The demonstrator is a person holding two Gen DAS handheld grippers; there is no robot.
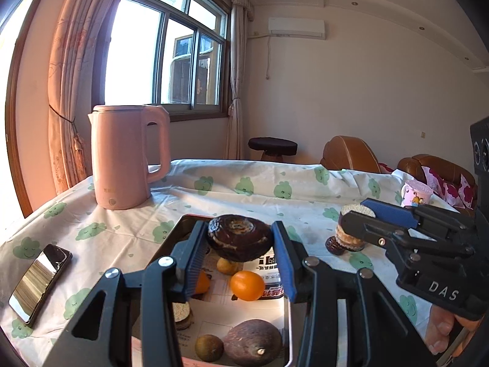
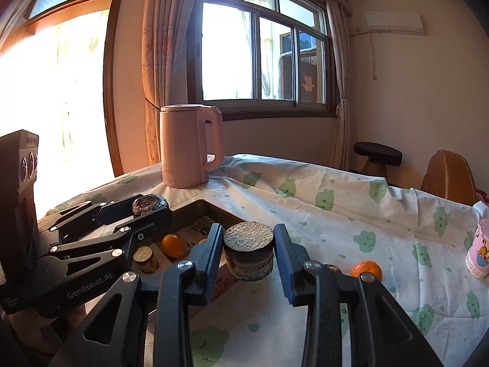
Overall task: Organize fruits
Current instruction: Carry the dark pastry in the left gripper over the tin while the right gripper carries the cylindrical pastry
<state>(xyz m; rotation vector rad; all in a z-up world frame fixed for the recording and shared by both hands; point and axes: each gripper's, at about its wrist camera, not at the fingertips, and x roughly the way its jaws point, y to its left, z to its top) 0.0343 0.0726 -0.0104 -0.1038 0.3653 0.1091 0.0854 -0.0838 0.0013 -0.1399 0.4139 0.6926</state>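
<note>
A sunlit room with a big window and peach curtains; a table under a white cloth printed with green clouds (image 1: 244,189) carries a pink kettle (image 1: 128,156) at its far left and a phone (image 1: 39,284) at the near left. In the middle sits a dark metal tray (image 1: 183,229) lined with printed paper. Over it the left gripper (image 1: 240,244) clamps a dark, ridged round fruit (image 1: 240,238) between its blue pads, lifted clear of the tray floor. Below lie an orange (image 1: 247,285), a large brown fruit (image 1: 252,342), a small greenish-brown one (image 1: 209,347) and a cut cylinder piece (image 1: 182,315). To the right of the tray the right gripper (image 2: 248,252) grips a similar cylinder with a pale, grainy top (image 2: 248,249) (what fruit it is, I cannot tell). A second orange (image 2: 366,270) rests on the cloth at the right, a pink cartoon cup (image 2: 479,253) farther right.
</note>
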